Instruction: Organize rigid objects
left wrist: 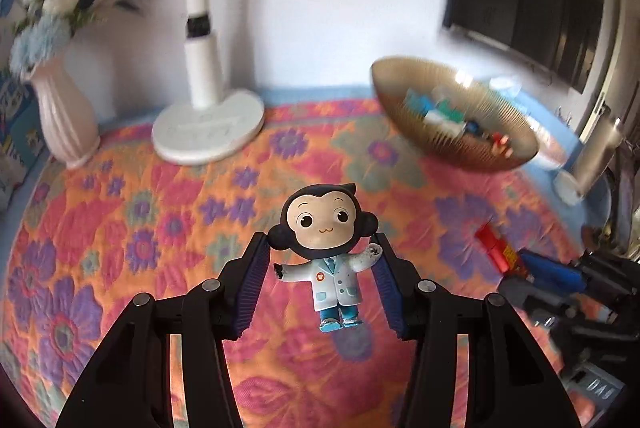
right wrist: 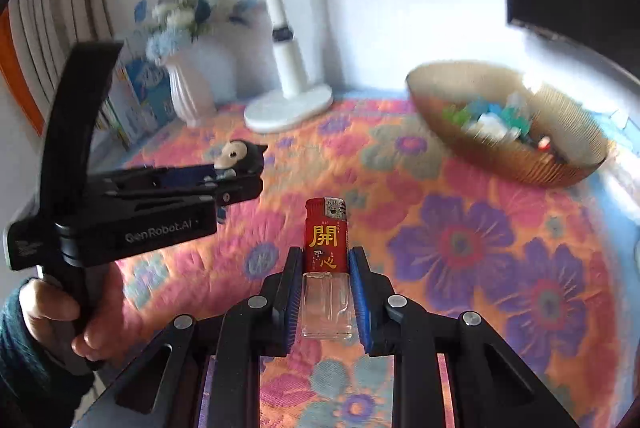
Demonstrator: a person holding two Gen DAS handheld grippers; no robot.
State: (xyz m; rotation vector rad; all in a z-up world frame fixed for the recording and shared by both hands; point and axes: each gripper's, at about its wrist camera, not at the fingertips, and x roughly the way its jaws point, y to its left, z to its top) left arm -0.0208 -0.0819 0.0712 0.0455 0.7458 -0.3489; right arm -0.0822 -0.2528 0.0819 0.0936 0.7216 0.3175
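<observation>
A small monkey figurine (left wrist: 326,224) in a white coat hangs above the floral cloth. My left gripper (left wrist: 320,246) is shut on it, the pads pressing its outstretched hands. The right wrist view shows that left gripper (right wrist: 240,181) from the side, with the figurine's head (right wrist: 240,155) sticking out past its tips. My right gripper (right wrist: 326,254) is shut on a red lighter (right wrist: 326,240) with a clear lower half, held upright above the cloth. In the left wrist view the lighter (left wrist: 494,246) and the right gripper (left wrist: 528,266) sit low at the right.
A ribbed golden bowl (left wrist: 452,143) (right wrist: 500,163) with several small items stands at the back right. A white lamp base (left wrist: 208,127) (right wrist: 288,107) and a pale vase of blue flowers (left wrist: 64,115) (right wrist: 188,95) stand at the back. A hand (right wrist: 52,312) grips the left handle.
</observation>
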